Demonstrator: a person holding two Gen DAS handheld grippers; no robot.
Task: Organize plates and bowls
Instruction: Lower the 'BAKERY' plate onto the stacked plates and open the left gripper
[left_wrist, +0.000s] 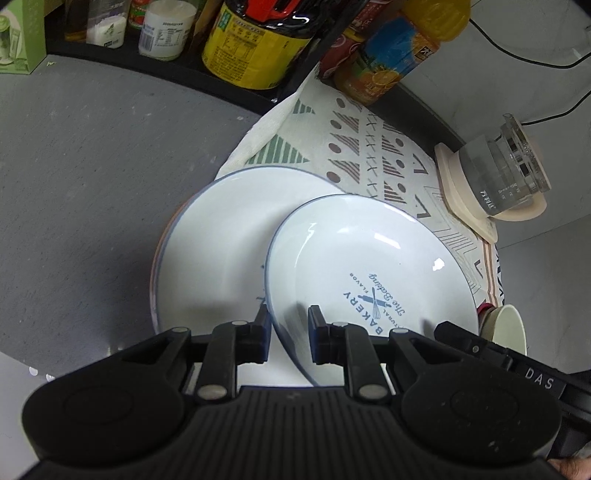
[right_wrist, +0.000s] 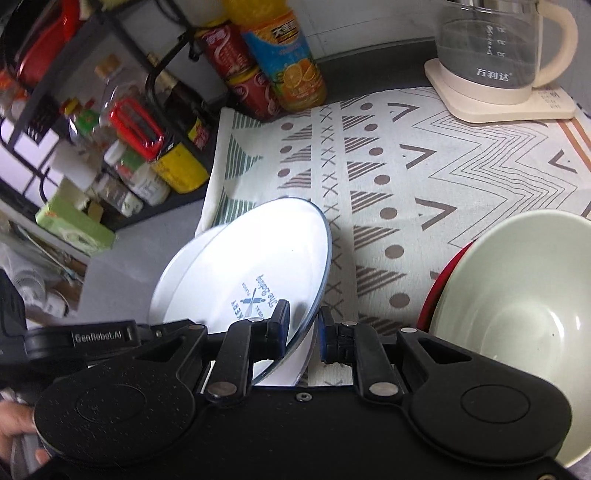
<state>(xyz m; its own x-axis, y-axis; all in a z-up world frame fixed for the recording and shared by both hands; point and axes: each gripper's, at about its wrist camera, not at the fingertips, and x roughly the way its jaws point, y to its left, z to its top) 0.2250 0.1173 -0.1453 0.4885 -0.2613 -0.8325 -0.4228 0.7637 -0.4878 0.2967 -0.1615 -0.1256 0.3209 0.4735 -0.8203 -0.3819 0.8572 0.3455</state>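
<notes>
A white plate with a blue rim and "BAKERY" print (left_wrist: 369, 266) is held tilted over a larger white plate (left_wrist: 221, 236) that lies flat. My left gripper (left_wrist: 288, 317) straddles the tilted plate's near rim, one finger on each side. My right gripper (right_wrist: 303, 321) straddles the same plate (right_wrist: 258, 266) at its opposite rim. Both sets of jaws stand narrow on the rim. A pale green bowl (right_wrist: 517, 306) nested in a red bowl (right_wrist: 432, 295) sits to the right, also in the left wrist view (left_wrist: 509, 328).
A patterned cloth (right_wrist: 424, 177) covers the counter. A glass kettle on a cream base (right_wrist: 495, 55) stands at the back right. Bottles and cans (right_wrist: 280, 62) and a black rack of jars (right_wrist: 140, 147) line the back left. Grey counter (left_wrist: 92, 184) lies left.
</notes>
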